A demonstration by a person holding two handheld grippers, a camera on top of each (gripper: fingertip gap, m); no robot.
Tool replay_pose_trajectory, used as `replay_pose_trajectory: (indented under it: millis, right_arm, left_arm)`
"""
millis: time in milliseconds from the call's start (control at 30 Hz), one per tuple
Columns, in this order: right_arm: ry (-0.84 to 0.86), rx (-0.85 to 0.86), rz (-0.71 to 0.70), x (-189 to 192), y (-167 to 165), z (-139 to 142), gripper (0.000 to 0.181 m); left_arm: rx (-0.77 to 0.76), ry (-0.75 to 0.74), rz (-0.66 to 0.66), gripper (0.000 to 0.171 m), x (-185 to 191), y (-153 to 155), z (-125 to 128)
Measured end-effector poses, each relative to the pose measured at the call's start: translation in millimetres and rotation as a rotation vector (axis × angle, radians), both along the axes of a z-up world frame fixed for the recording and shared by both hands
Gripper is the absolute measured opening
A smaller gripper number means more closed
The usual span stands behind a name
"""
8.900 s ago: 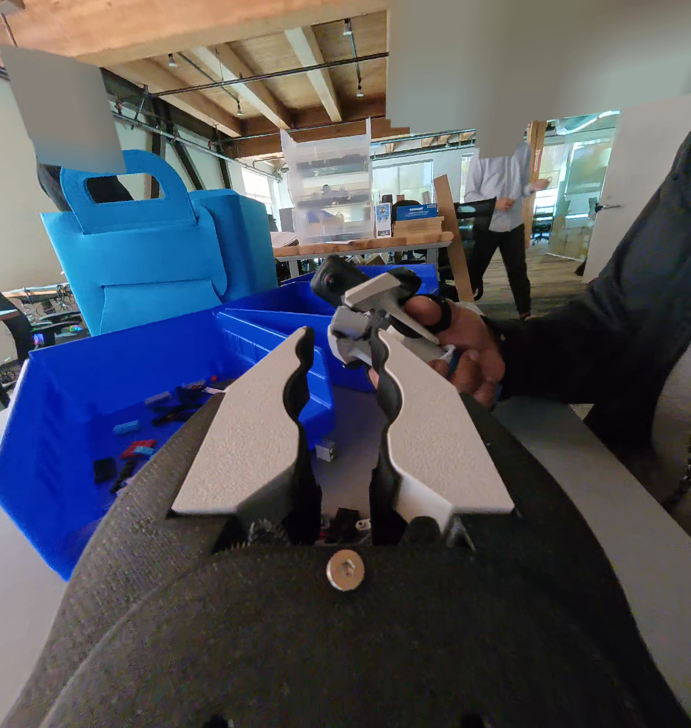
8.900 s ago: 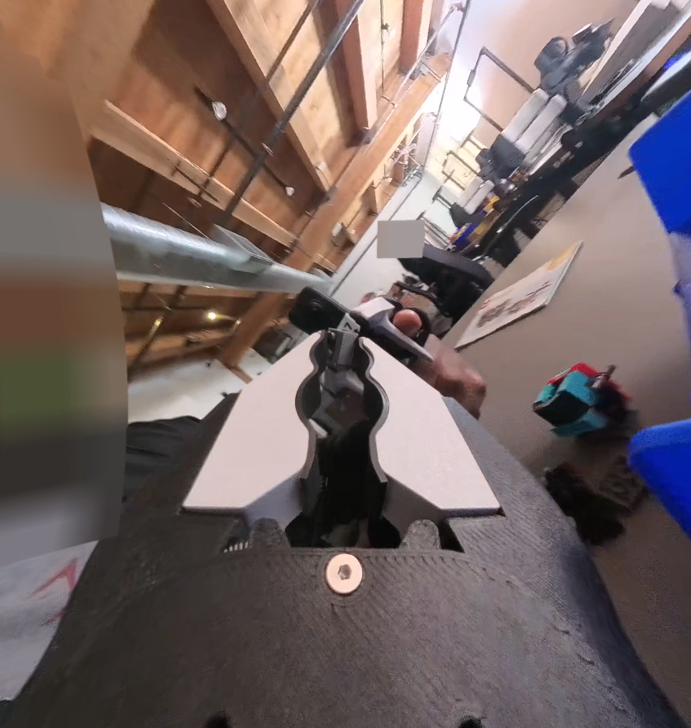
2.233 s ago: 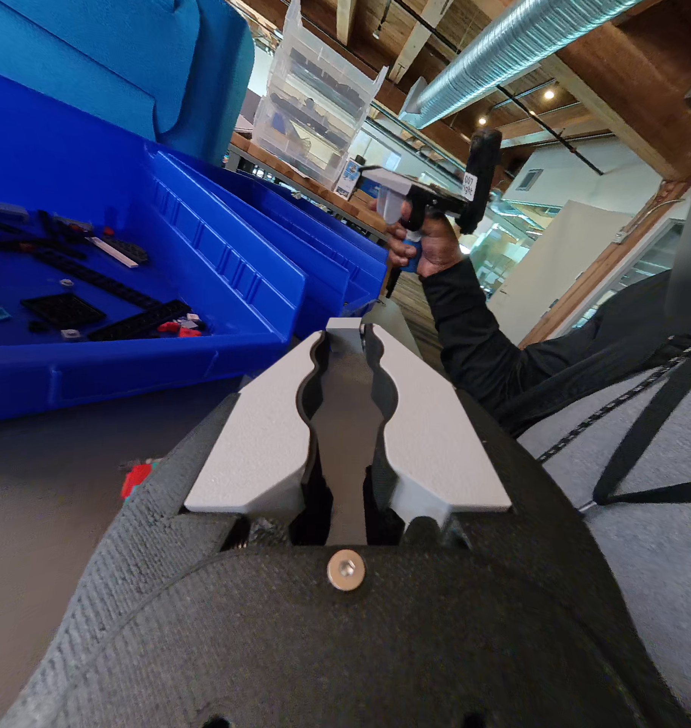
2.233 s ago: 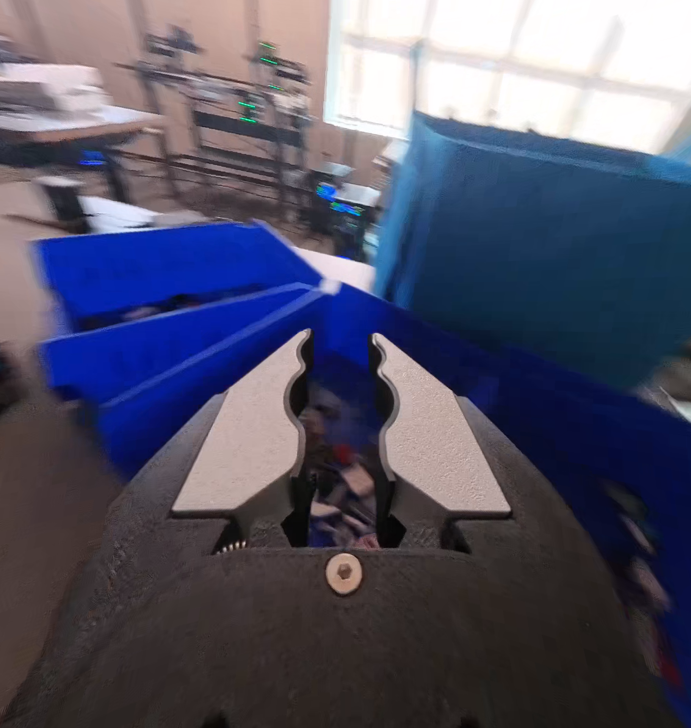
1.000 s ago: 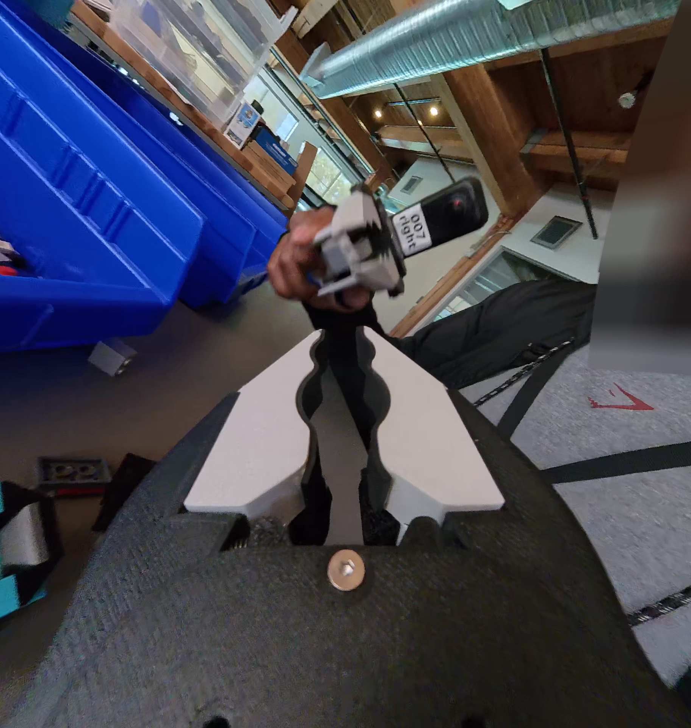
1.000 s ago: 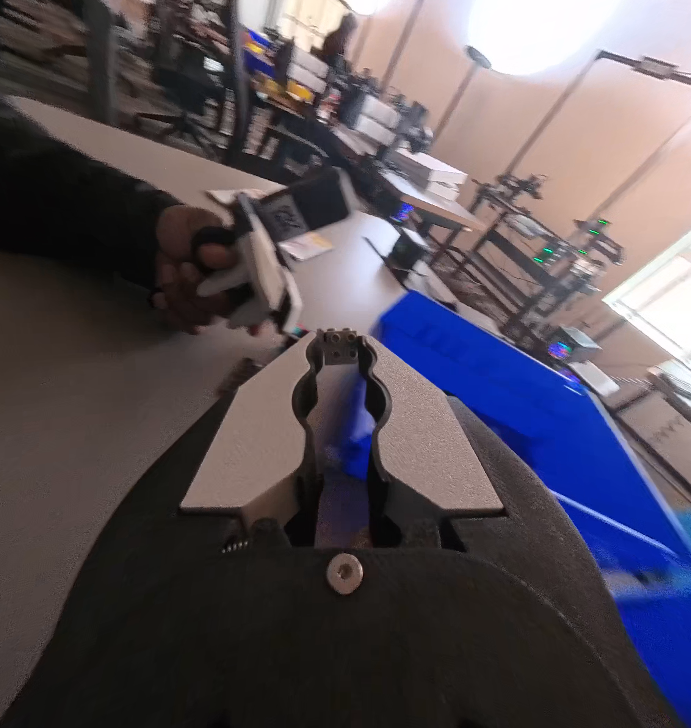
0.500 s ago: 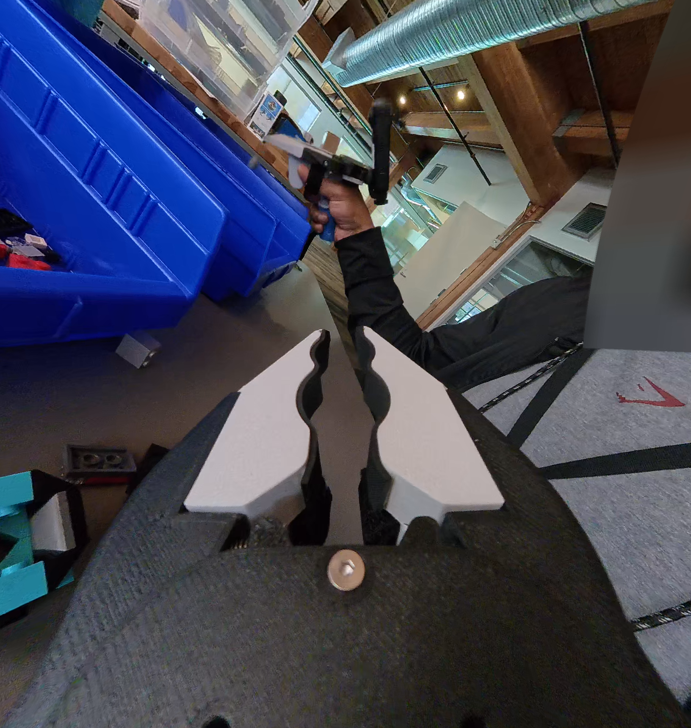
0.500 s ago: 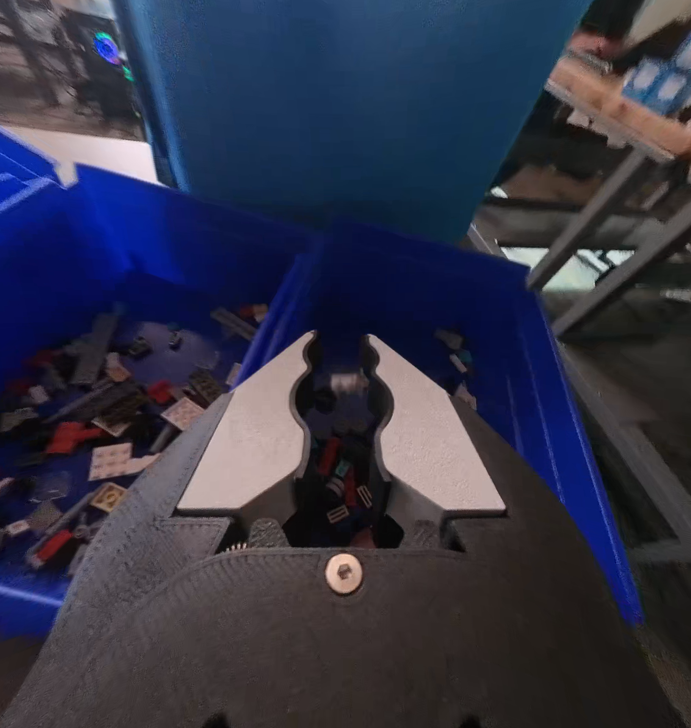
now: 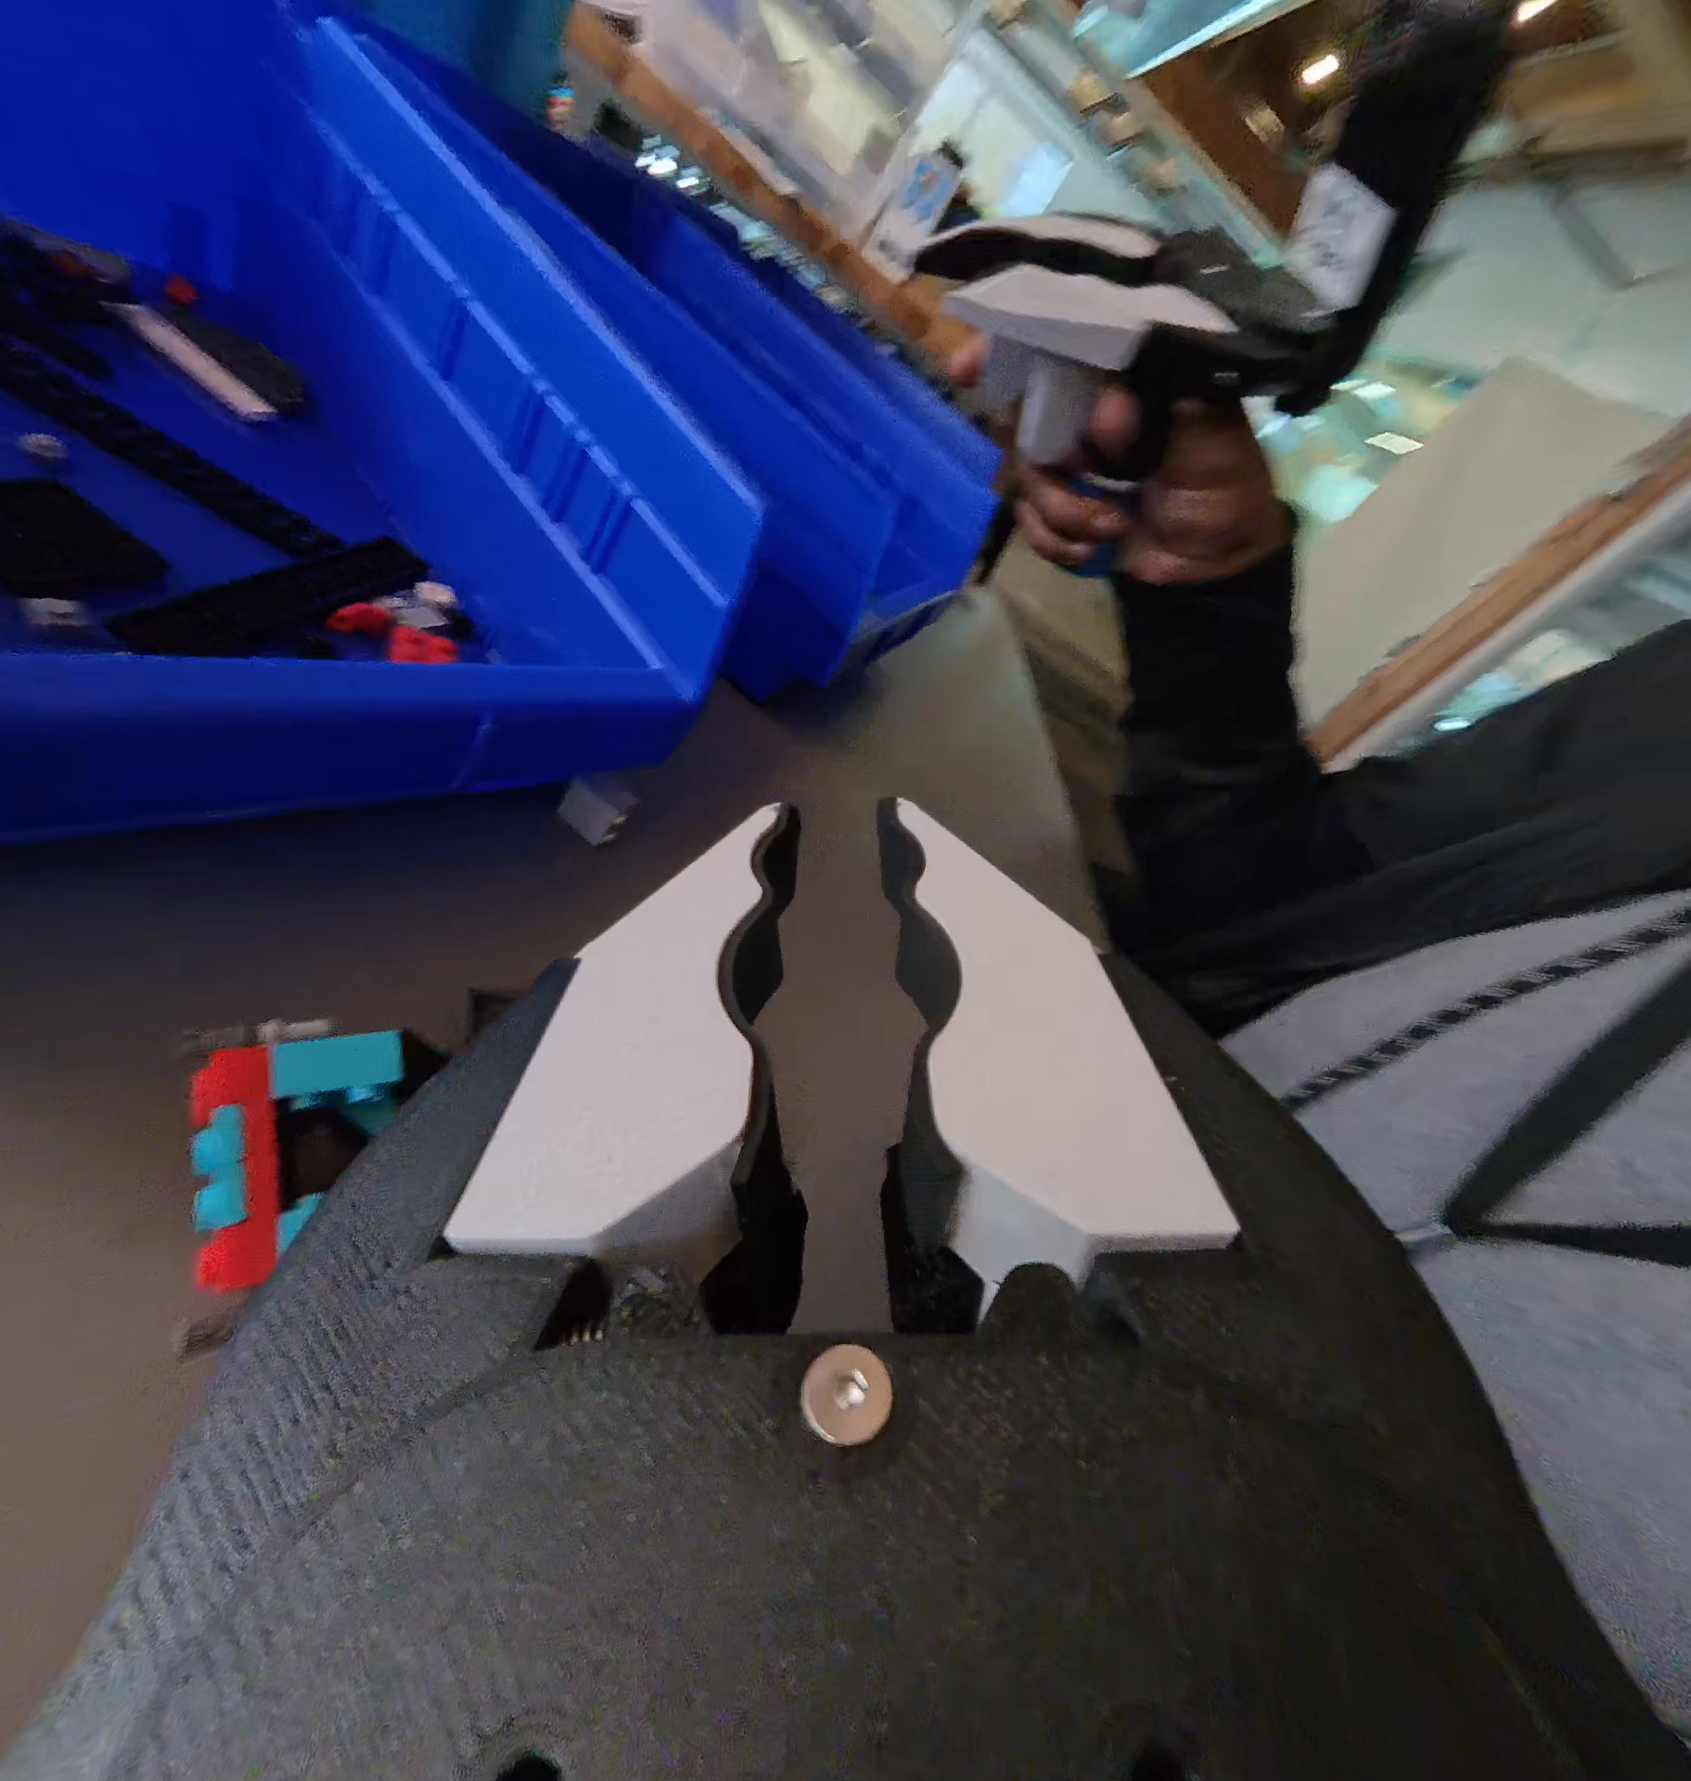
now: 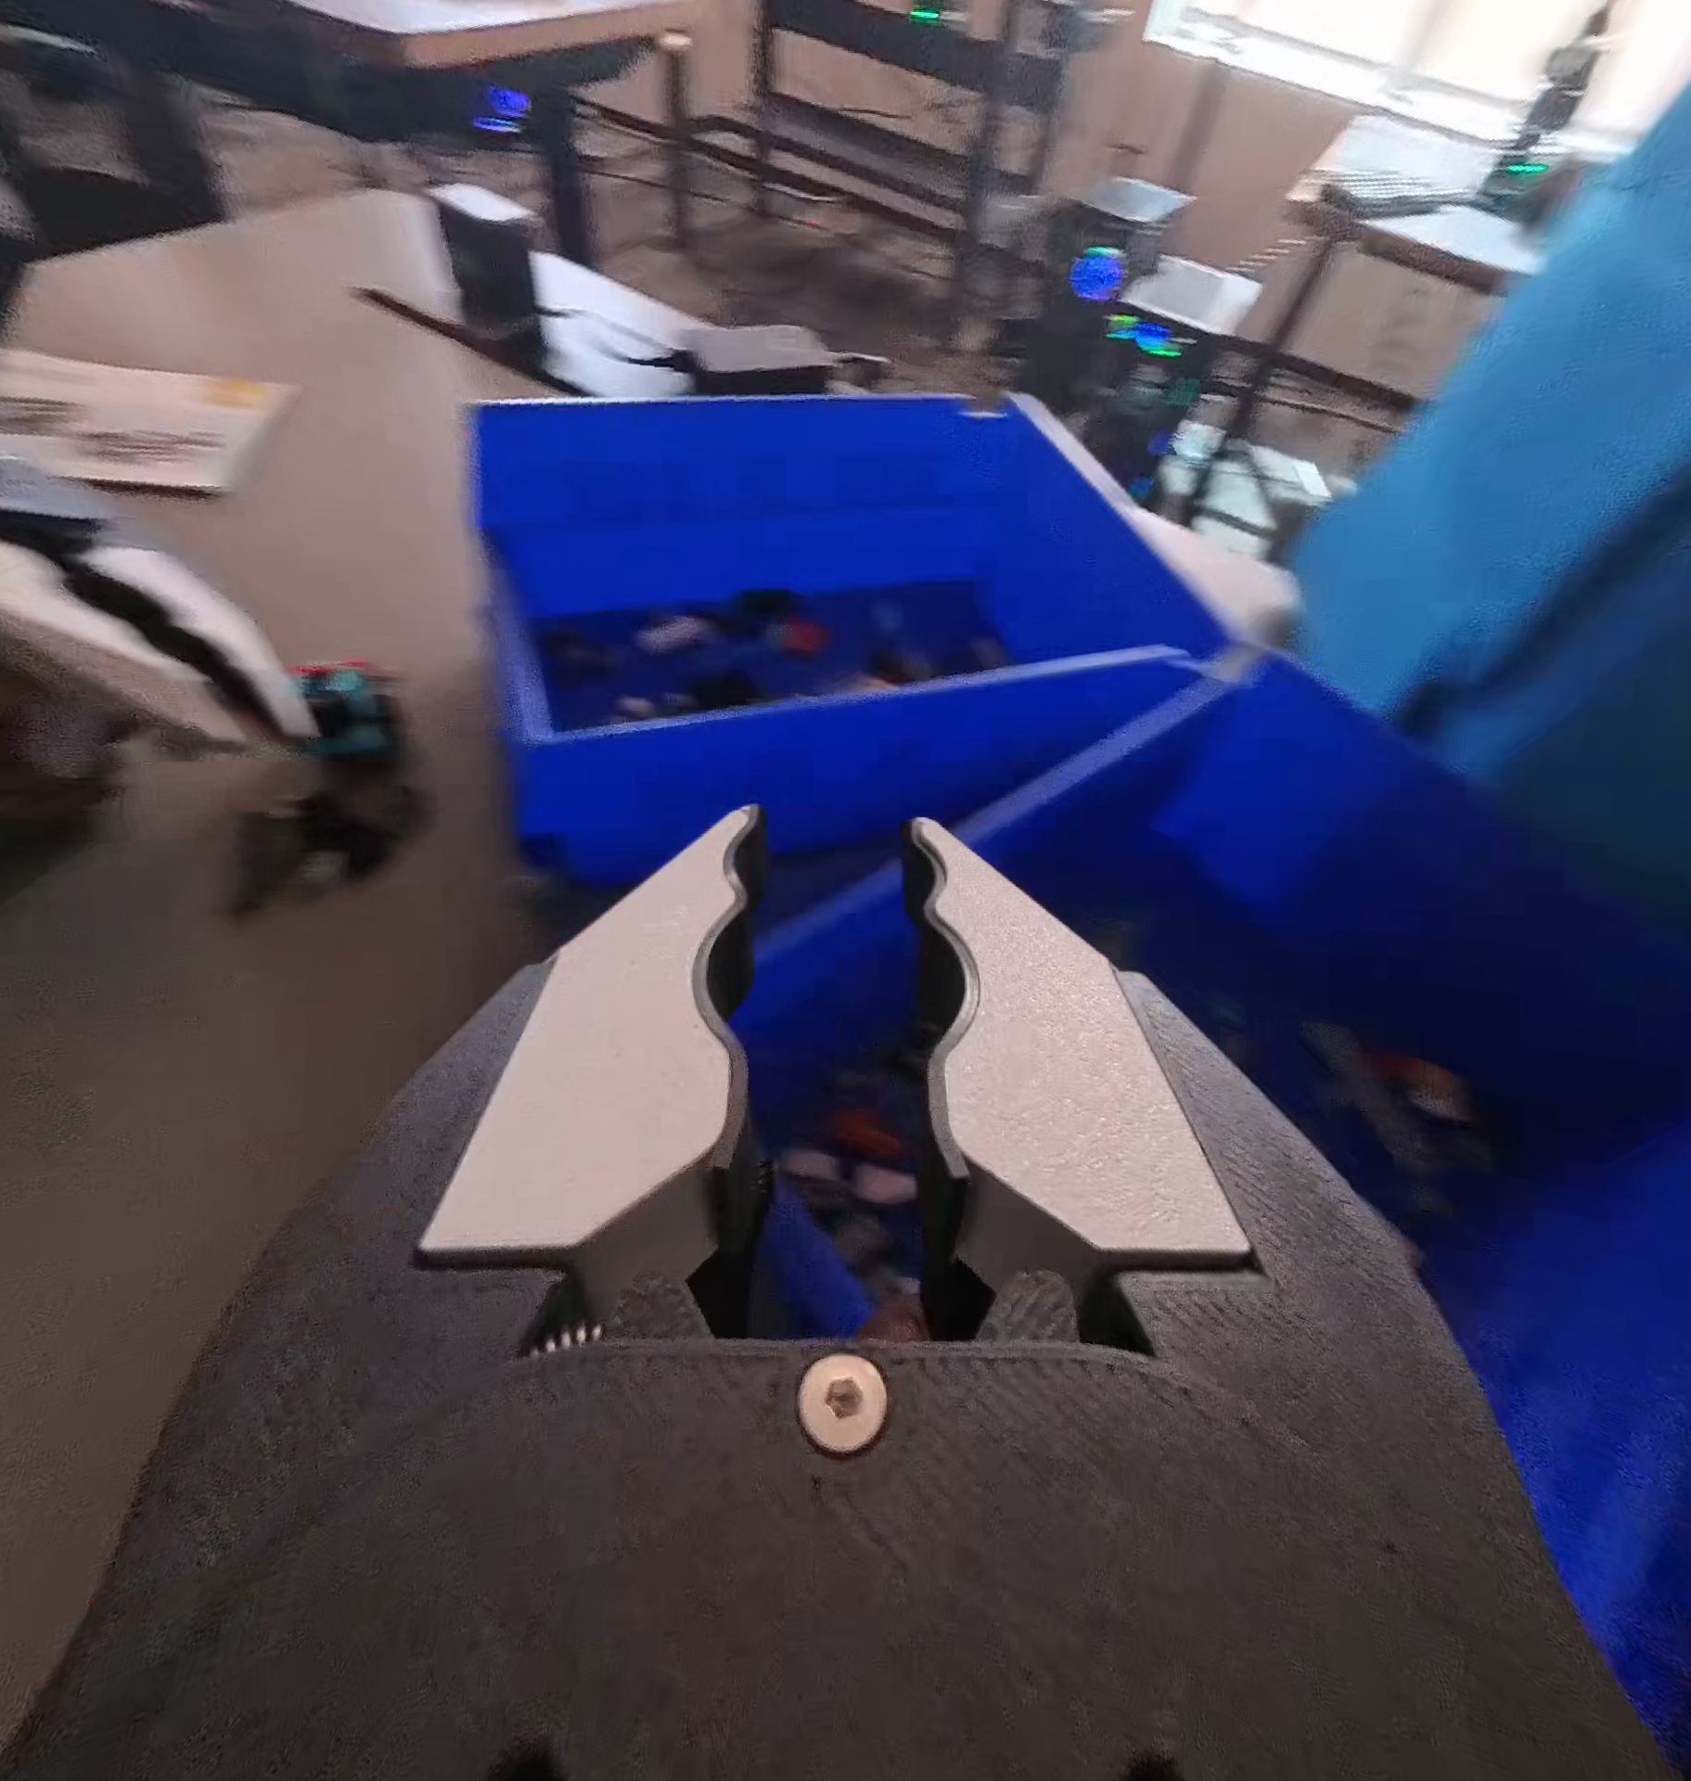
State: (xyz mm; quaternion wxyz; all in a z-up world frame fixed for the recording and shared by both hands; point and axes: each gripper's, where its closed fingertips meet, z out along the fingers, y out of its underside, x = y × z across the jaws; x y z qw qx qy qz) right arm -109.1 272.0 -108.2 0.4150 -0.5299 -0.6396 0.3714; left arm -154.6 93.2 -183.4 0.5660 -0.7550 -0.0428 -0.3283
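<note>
- My left tongs (image 9: 836, 819) sit at the frame centre, parted by a narrow gap and holding nothing, low over the grey worktop (image 9: 244, 944).
- A small grey brick (image 9: 598, 808) lies on the worktop just up-left of their tips, beside the front wall of a blue bin (image 9: 292, 732) of dark and red pieces filling the upper left.
- A red-and-teal brick assembly (image 9: 263, 1137) rests at the left edge, close to my left tongs' body.
- My right tongs (image 10: 832, 834) stand open and empty, above a second blue bin (image 10: 1400, 964) of mixed pieces at lower right.
- In the left view they show upper right, gripped by a hand (image 9: 1159, 491).
- Another blue bin (image 10: 822, 761) lies just ahead, mid-frame.
</note>
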Motion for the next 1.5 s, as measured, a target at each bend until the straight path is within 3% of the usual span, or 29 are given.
replay_pose_trajectory:
  millis: [100, 200, 433, 767, 900, 967, 1067, 1267, 1500]
  right_arm:
    - [0.002, -0.051, 0.107, -20.9, -62.8, -16.2, 0.029]
    - [0.027, -0.094, 0.087, -31.2, -87.3, -32.7, 0.028]
    - [0.127, -0.227, -0.031, -10.7, -81.8, -52.8, 0.025]
    - [0.149, -0.345, 0.071, 8.6, -94.5, -63.2, 0.024]
    - [0.136, -0.363, 0.099, 11.8, -98.9, -67.3, 0.024]
    - [0.125, -0.358, 0.123, 12.2, -103.8, -68.8, 0.025]
    - [0.118, -0.332, 0.170, 11.3, -113.9, -70.5, 0.025]
    - [0.163, -0.248, 0.310, 1.3, -144.3, -63.2, 0.029]
    - [0.287, -0.059, 0.394, -41.2, -176.1, -26.6, 0.031]
  left_arm:
    - [-0.096, 0.119, 0.119, 0.024, -9.0, 4.8, -12.3]
    - [-0.161, 0.158, 0.224, 0.030, -5.5, 14.3, -17.2]
    - [-0.300, 0.293, 0.389, 0.033, 4.2, 46.6, -34.6]
    - [-0.508, 0.520, 0.481, 0.035, -10.5, 63.8, -71.1]
    - [-0.527, 0.545, 0.488, 0.015, -12.8, 69.0, -75.9]
    - [-0.514, 0.533, 0.472, 0.014, -11.1, 68.8, -75.3]
    - [-0.445, 0.448, 0.420, 0.014, -1.6, 62.9, -65.2]
    - [-0.211, 0.044, 0.184, 0.014, 22.8, 30.1, -12.0]
    - [-0.003, -0.039, -0.005, 0.013, -10.0, -6.0, 39.8]
